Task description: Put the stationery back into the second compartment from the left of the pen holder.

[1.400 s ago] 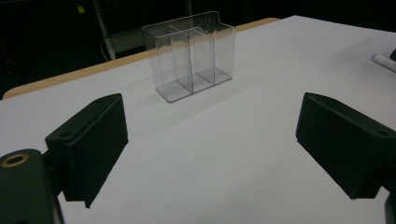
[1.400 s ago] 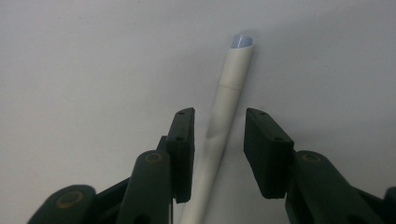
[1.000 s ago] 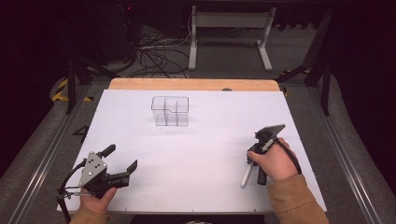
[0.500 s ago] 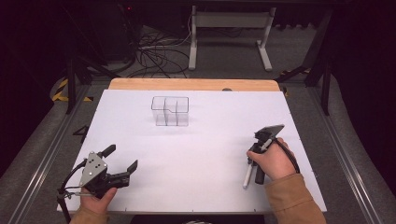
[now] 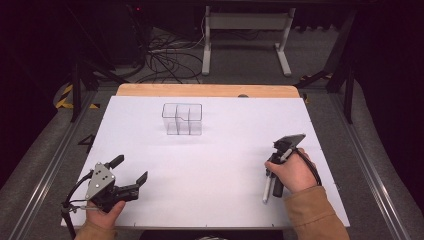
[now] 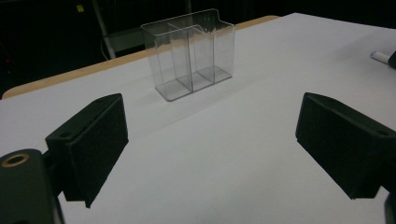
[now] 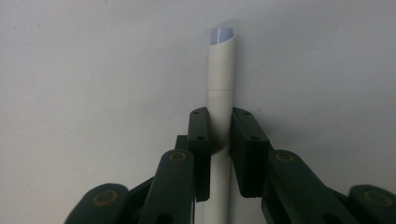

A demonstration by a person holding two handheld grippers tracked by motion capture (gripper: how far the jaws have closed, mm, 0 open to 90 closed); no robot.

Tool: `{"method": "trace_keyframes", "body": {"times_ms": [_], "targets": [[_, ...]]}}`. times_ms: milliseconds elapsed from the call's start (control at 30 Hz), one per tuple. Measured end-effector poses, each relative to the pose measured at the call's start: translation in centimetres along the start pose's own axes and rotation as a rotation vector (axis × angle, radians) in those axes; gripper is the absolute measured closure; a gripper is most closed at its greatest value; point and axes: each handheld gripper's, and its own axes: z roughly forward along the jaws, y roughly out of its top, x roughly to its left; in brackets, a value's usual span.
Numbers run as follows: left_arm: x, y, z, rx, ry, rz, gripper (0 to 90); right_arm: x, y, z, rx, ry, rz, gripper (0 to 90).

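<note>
My right gripper [image 5: 273, 167] is shut on a white marker [image 5: 266, 191] at the table's right front. In the right gripper view the jaws of the right gripper [image 7: 219, 135] clamp the white marker [image 7: 221, 70] mid-barrel, and its pale blue end points away, low over the white surface. My left gripper [image 5: 130, 169] is held at the left front, open, with nothing between its fingers. The left gripper [image 6: 210, 140] faces a clear plastic organizer [image 6: 191, 51] with several compartments. That organizer [image 5: 181, 119] stands upright at the back centre and looks empty.
A white sheet [image 5: 215, 150] covers the table, with a strip of bare wood [image 5: 205, 90] at the far edge. Beyond the table lie cables [image 5: 165, 60] and a white desk frame [image 5: 245, 35] on dark floor. Metal rails [image 5: 45, 170] run along both sides.
</note>
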Motion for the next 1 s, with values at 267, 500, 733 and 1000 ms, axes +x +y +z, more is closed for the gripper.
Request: {"method": "trace_keyframes", "body": {"times_ms": [267, 500, 733, 1000], "targets": [[0.0, 0.0, 0.0, 0.000, 0.002, 0.004, 10.0, 0.1, -0.4, -1.7, -0.067, 0.044, -0.034, 79.2], [0.0, 0.0, 0.0, 0.000, 0.002, 0.005, 10.0, 0.1, -0.7, -3.6, -0.131, 0.071, -0.061, 79.2], [0.0, 0.0, 0.0, -0.001, 0.006, 0.006, 10.0, 0.3, -0.9, -4.3, -0.160, 0.082, -0.085, 79.2], [0.0, 0.0, 0.0, 0.001, 0.005, 0.002, 9.9, 0.6, -1.0, -5.4, -0.248, 0.131, -0.166, 79.2]]}}
